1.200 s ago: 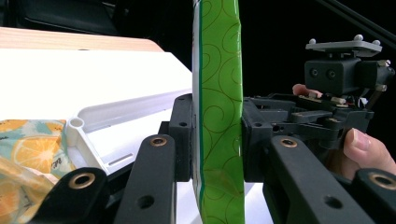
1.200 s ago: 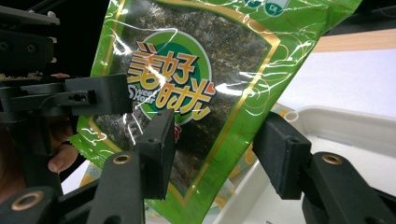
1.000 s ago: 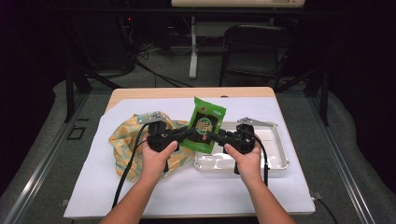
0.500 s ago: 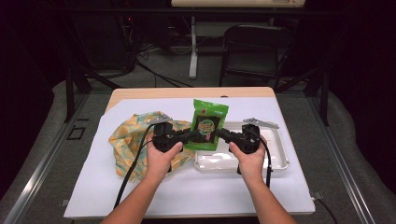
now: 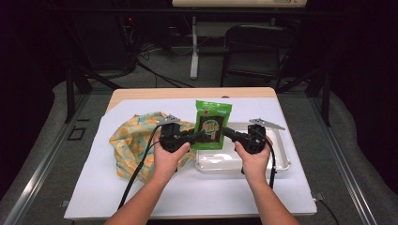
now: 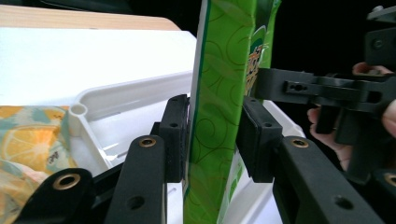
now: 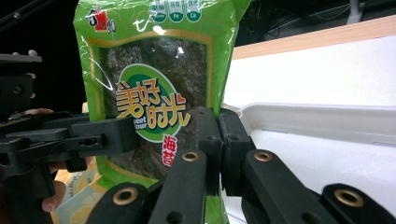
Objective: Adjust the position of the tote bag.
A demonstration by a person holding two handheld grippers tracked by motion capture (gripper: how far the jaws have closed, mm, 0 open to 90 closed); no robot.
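Observation:
A green seaweed snack packet (image 5: 212, 124) stands upright in the air over the white tray (image 5: 281, 164). My right gripper (image 5: 226, 132) comes in from the right. Its jaws have just been closing and are shut (image 7: 219, 135) on the edge of the packet (image 7: 154, 70). My left gripper (image 5: 201, 136) reaches in from the left. Its jaws have just been opening, and the packet (image 6: 219, 93) stands between the pads (image 6: 175, 130) of this gripper (image 6: 212, 135), which lie close beside it without squeezing it.
A yellow-and-teal citrus-print cloth (image 5: 133, 140) lies crumpled left of the tray on the white sheet (image 5: 141, 197) covering the table. A dark folding chair (image 5: 253, 47) and cables are on the floor beyond the far edge.
The packet has come up a little and stands straighter. The right gripper's jaws have closed on its edge. Both hands have stayed in nearly the same place.

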